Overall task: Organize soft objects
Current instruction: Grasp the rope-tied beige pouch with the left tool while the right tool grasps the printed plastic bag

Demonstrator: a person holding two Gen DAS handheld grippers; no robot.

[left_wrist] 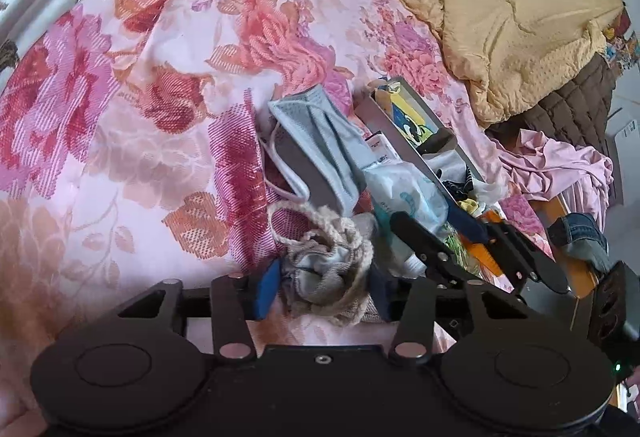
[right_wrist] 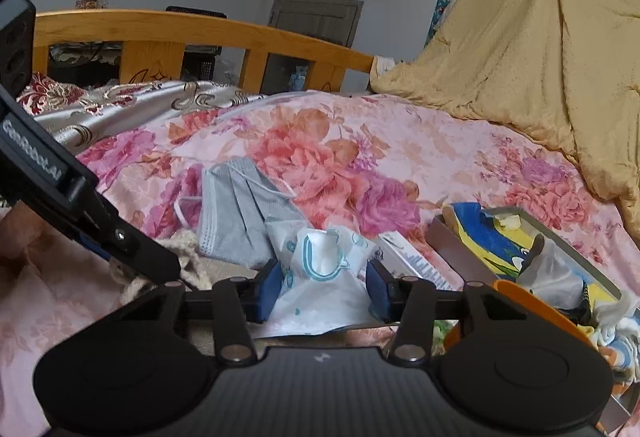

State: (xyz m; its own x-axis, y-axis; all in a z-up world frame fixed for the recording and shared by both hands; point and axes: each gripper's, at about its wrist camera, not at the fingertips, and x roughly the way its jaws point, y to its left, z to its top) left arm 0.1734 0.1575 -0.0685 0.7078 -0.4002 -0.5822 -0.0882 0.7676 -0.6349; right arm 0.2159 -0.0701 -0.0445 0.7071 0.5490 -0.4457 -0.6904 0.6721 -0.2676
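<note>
Left gripper (left_wrist: 324,287) has its blue pads clamped on a bundled grey cloth wrapped in beige cord (left_wrist: 326,269), sitting on the pink floral bedspread (left_wrist: 132,141). Right gripper (right_wrist: 326,291) is squeezing a white plastic packet (right_wrist: 324,277) (teal print on it). Grey face mask (right_wrist: 236,213) lies just behind, beside an open metal tin (right_wrist: 448,241).

Can't tell if the blue pads (left_wrist: 267,287) actually pinch the grey bundle (left_wrist: 326,273), it covers the right one. Print on the white packet (right_wrist: 320,261) is too small to read. The tin (right_wrist: 524,257) is half buried, and the jeans (left_wrist: 580,237) get cut off behind the other gripper.
</note>
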